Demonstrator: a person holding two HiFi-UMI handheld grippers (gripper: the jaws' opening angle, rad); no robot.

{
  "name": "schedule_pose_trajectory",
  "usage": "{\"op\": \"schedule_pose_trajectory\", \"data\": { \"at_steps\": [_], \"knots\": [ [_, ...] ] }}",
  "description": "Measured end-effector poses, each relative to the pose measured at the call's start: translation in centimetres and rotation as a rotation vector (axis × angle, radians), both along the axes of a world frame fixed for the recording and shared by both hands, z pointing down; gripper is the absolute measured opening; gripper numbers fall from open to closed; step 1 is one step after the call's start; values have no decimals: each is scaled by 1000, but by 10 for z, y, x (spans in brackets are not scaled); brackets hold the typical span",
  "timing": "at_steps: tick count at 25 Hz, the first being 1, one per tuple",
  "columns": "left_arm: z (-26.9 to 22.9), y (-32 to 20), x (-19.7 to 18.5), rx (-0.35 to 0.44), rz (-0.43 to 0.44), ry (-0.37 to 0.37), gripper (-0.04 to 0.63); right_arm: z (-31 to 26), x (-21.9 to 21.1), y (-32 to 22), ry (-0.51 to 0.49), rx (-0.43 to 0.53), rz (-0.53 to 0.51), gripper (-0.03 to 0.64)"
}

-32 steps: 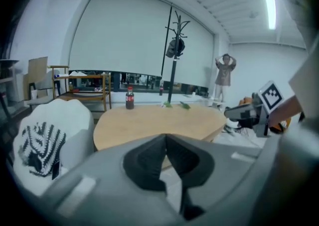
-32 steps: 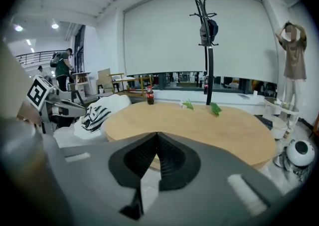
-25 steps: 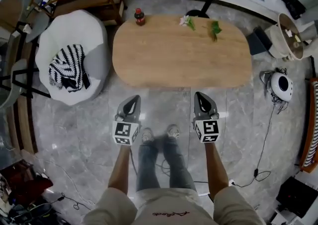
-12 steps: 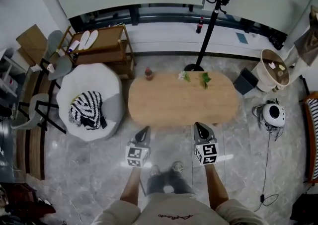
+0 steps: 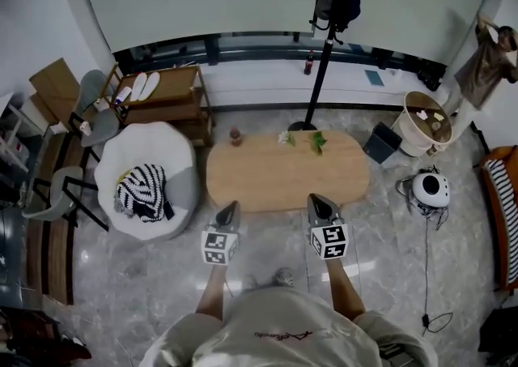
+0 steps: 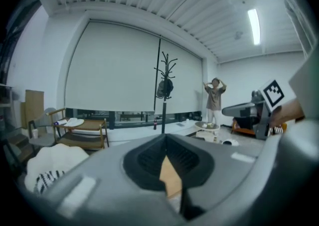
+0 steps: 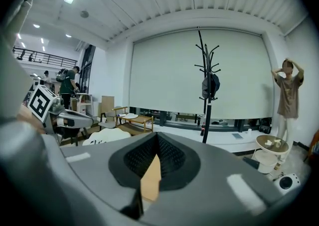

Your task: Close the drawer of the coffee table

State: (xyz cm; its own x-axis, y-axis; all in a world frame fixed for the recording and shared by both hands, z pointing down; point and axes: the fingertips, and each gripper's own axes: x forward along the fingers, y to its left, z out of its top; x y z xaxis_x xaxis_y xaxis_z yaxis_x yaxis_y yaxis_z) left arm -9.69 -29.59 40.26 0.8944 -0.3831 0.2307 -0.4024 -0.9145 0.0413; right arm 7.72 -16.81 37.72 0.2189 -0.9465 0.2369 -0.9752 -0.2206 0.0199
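The oval wooden coffee table [image 5: 283, 171] stands on the grey marble floor in the head view; no drawer shows along its near edge. My left gripper [image 5: 231, 206] and right gripper [image 5: 314, 198] are held side by side, well above the floor, over the table's near edge, touching nothing. Both are shut and empty. In the left gripper view the left gripper [image 6: 166, 140] points level across the room, with a sliver of the table top [image 6: 172, 177] behind its closed jaws. The right gripper [image 7: 157, 142] shows the same, with the table top [image 7: 150, 180] below its tips.
A white beanbag chair [image 5: 150, 195] with a striped cloth sits left of the table. A bottle [image 5: 235, 135] and green sprigs [image 5: 312, 141] stand at the table's far edge. Behind are a coat stand [image 5: 324, 41], a wooden trolley [image 5: 162, 94], a round side table [image 5: 422, 118] and a person [image 5: 490, 57].
Both grippers have risen together, still shut. The head view has lifted, so the table looks smaller and farther and more of the room's back wall shows.
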Motion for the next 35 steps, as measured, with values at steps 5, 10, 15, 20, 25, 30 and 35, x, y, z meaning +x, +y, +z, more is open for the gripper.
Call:
{"op": "schedule_pose_trajectory", "data": {
  "at_steps": [5,10,15,20,25,30,35],
  "knots": [
    [-29,-4,3,52,17,26,2,-25,0,8,28,39,19,3],
    [-48,-20,1,66,18,71,3,-31,-5,-6,40,55,18,3],
    [-53,-25,-5,56,21,77,3,-31,-12,-15,29,58,15,3],
    [-45,-26,-8,48,22,65,3,-31,-14,-22,26,76,10,3],
    [-44,-30,-11,60,14,54,3,-27,-14,-26,18,78,7,3],
    [-48,-32,-9,72,3,58,3,-27,-11,-25,19,78,4,3],
    [-51,-32,-3,73,7,62,3,-27,-7,-25,15,76,5,3]
  ]
}}
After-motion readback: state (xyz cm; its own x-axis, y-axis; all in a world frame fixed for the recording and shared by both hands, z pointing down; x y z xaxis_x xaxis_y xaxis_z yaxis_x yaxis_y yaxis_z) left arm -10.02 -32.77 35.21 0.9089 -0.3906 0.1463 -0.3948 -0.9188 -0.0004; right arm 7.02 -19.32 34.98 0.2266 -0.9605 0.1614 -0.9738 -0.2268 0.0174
